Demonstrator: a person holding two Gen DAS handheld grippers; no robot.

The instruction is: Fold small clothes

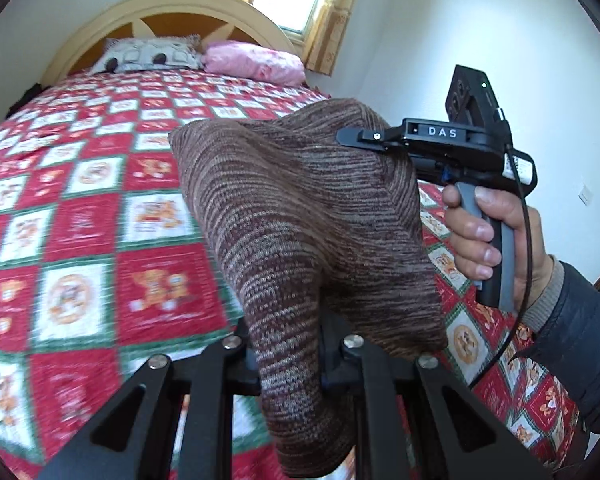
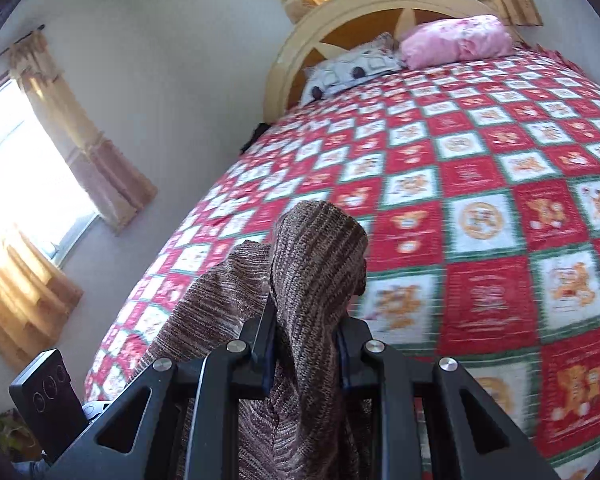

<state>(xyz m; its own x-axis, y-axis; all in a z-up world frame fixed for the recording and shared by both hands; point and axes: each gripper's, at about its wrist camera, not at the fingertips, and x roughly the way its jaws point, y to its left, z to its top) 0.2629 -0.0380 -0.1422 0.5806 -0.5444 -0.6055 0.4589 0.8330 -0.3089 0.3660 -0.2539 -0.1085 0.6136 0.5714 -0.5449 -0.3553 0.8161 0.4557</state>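
While the brown striped knit garment [image 1: 300,216] hangs in the air above the red, white and green quilted bed [image 1: 92,216], the left tool [image 1: 288,344] is clamped narrowly on a fold of it near its lower end. The right tool [image 2: 306,340] pinches another bunched part of the same garment [image 2: 312,264], its jaws also nearly closed, with a person's hand [image 1: 488,236] gripping its handle. At the head edge of the bed lie a patterned pillow [image 1: 152,54] and a pink pillow [image 1: 252,60].
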